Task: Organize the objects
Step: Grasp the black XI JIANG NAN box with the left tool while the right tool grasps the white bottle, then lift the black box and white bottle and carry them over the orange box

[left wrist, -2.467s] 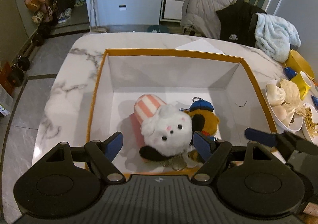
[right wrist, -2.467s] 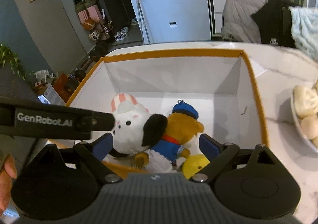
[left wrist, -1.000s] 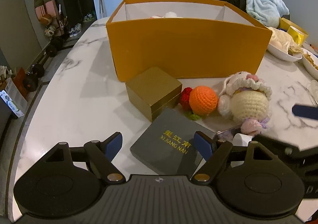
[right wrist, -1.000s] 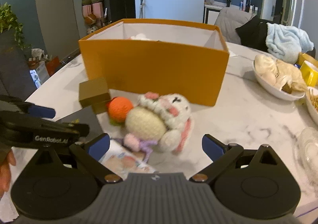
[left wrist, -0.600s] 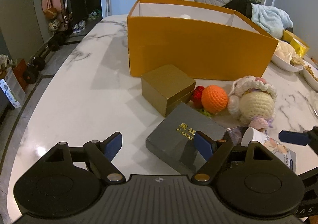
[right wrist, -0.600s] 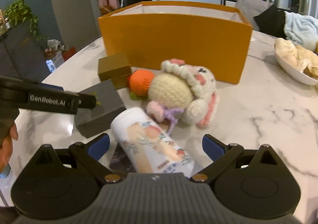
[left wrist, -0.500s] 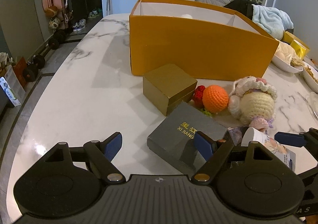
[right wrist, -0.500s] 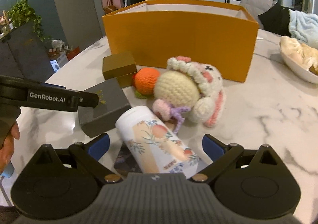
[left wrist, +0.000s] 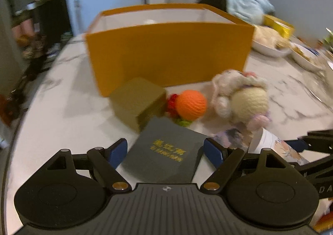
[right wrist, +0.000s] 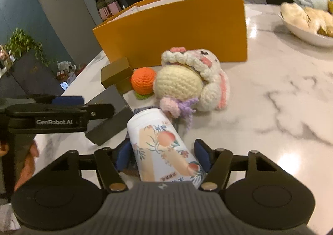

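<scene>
An orange box [left wrist: 168, 51] stands on the marble table [left wrist: 62, 110]; it also shows in the right wrist view [right wrist: 177, 26]. In front of it lie a gold box [left wrist: 137, 101], an orange crochet ball [left wrist: 190, 104], a crochet doll [left wrist: 243, 97] and a grey box with gold lettering [left wrist: 166, 151]. My left gripper [left wrist: 165, 152] is open, its fingers on either side of the grey box. My right gripper [right wrist: 161, 154] is open around a white floral can [right wrist: 164, 149] lying on its side; the pads stand beside the can, not pressing it.
White bowls of food [left wrist: 270, 45] sit at the table's right side, one also in the right wrist view [right wrist: 308, 24]. A flat dark packet [left wrist: 231, 136] lies under the can. Chairs with clothes stand behind the table. The table's left edge drops to the floor.
Both grippers have moved lower and closer to the objects. The right gripper's fingers have come in around the can. The left gripper now straddles the grey box.
</scene>
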